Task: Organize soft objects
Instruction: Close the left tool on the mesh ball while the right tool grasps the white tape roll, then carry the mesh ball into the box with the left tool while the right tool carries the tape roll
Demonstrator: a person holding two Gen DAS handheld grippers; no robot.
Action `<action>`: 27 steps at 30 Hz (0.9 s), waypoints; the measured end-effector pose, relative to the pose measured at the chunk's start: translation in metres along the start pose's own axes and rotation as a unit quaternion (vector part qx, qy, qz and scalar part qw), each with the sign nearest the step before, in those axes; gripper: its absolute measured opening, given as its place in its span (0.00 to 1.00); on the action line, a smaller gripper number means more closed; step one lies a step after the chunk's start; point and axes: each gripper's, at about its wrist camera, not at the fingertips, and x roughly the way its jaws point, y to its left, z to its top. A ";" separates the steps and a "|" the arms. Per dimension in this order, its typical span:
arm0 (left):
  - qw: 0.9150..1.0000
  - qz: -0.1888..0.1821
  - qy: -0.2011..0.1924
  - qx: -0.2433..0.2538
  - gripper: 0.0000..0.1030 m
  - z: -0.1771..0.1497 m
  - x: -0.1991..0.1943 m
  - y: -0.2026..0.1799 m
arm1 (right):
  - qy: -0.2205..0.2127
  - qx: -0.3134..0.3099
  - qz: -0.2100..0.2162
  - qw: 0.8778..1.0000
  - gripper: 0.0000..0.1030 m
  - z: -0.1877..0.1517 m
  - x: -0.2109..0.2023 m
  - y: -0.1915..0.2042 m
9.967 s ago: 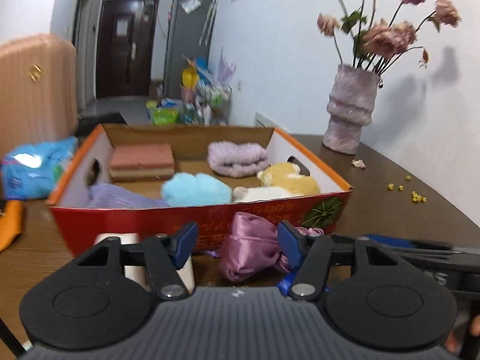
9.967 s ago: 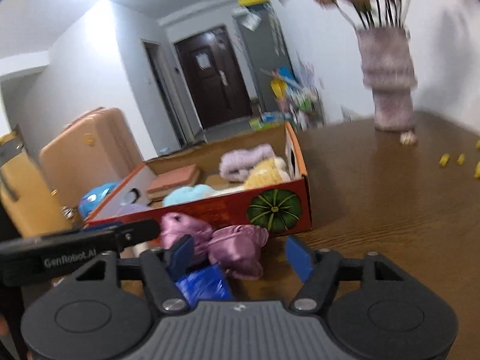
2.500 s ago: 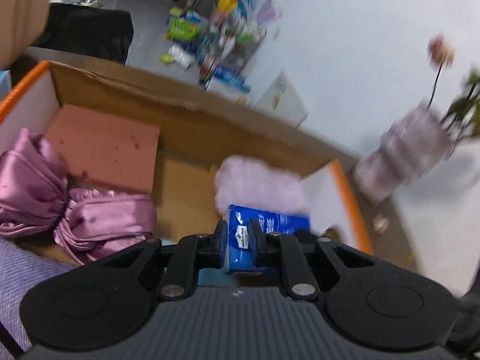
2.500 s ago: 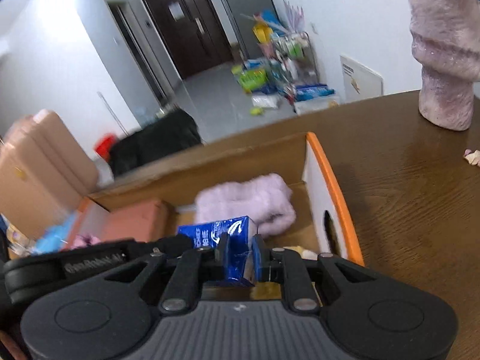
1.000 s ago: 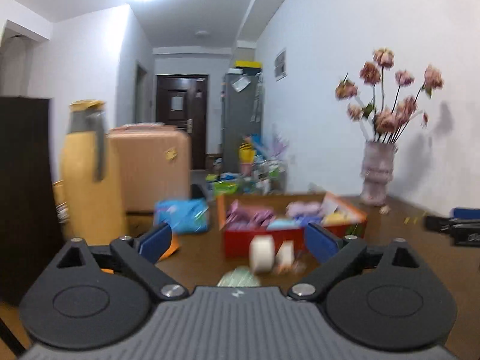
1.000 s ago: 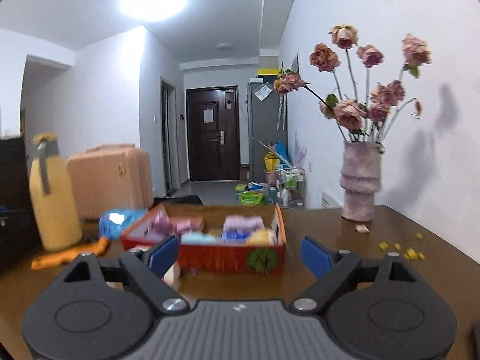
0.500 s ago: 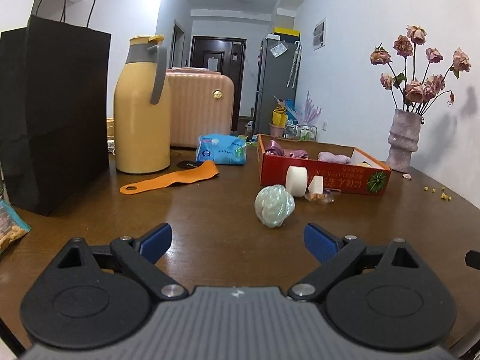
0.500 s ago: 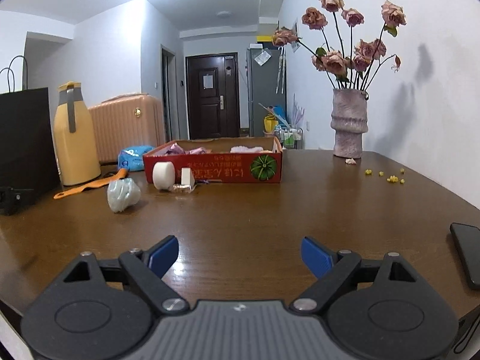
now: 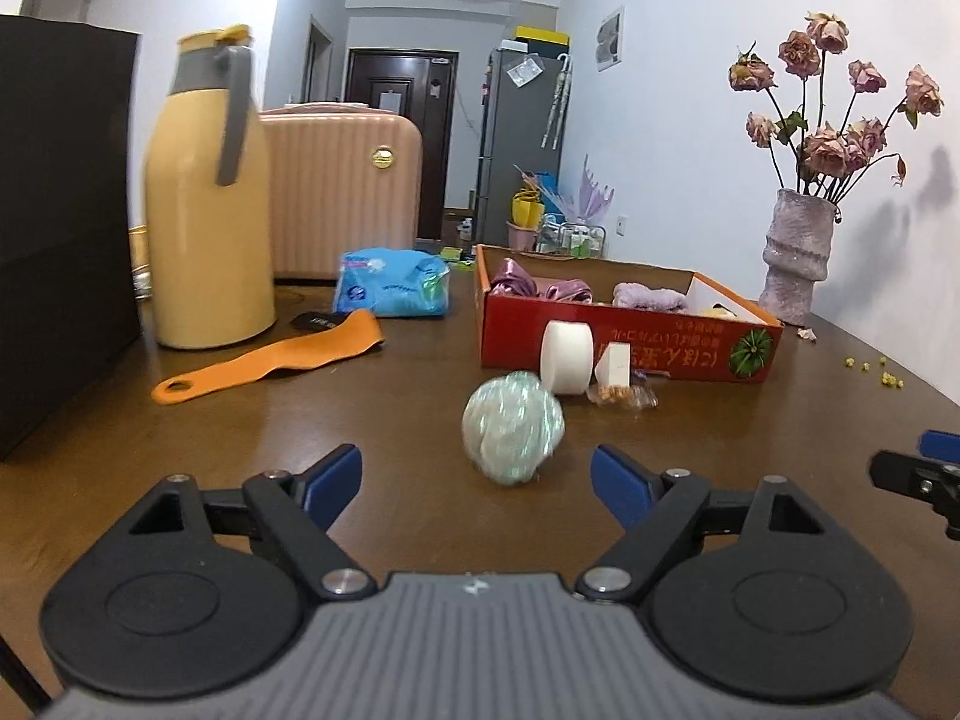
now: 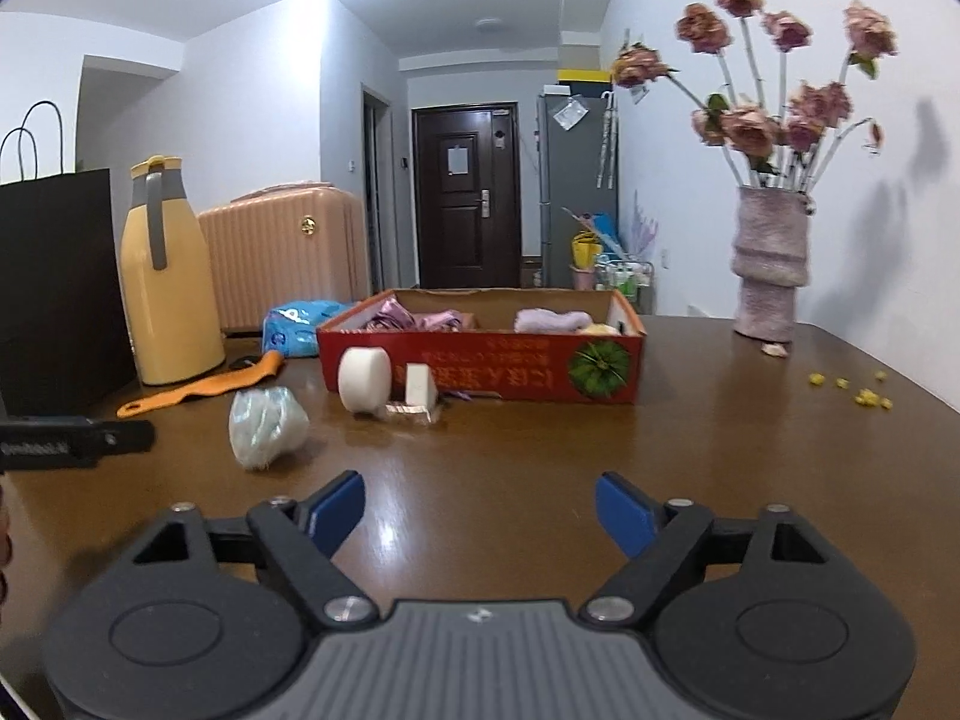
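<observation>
Glossy brown table (image 10: 540, 462); white-walled room (dark door (image 10: 465, 192) behind)

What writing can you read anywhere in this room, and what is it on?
Nothing reads clearly.
Red box: yellow characters, upside down, too blurred.
Blue pack: print too small.
Black tag by the orange strap: white text too small.
Left tongs, jaws closing, nothing between them: white side lettering, blurred.

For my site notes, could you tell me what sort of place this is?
Most likely a lived-in flat: a wooden dining table facing an entrance door, with a fridge and a suitcase along the hallway.
</observation>
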 end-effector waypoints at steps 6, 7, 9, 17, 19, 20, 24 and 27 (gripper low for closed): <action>0.998 -0.028 0.051 -0.023 0.77 0.019 0.073 0.008 | 0.006 -0.022 0.039 0.999 0.75 0.035 0.067 0.013; 0.997 -0.035 0.060 -0.030 0.77 0.021 0.084 0.010 | 0.008 -0.026 0.048 0.998 0.75 0.041 0.078 0.016; 0.995 -0.044 0.077 -0.039 0.75 0.024 0.103 0.012 | 0.013 -0.034 0.067 0.997 0.75 0.050 0.102 0.024; 0.991 -0.073 0.098 -0.062 0.42 0.021 0.133 0.021 | 0.029 -0.038 0.114 0.992 0.69 0.074 0.193 0.063; 0.991 -0.074 0.089 -0.069 0.40 0.023 0.131 0.027 | 0.036 -0.048 0.110 0.992 0.65 0.072 0.214 0.072; 0.992 -0.069 0.083 -0.071 0.40 0.023 0.130 0.029 | 0.041 -0.051 0.106 0.992 0.61 0.071 0.223 0.076; 0.994 -0.044 0.071 -0.074 0.39 0.025 0.128 0.037 | 0.063 -0.046 0.095 0.992 0.32 0.063 0.243 0.085; 0.993 -0.044 0.073 -0.077 0.39 0.026 0.129 0.038 | 0.054 -0.051 0.097 0.993 0.30 0.059 0.240 0.087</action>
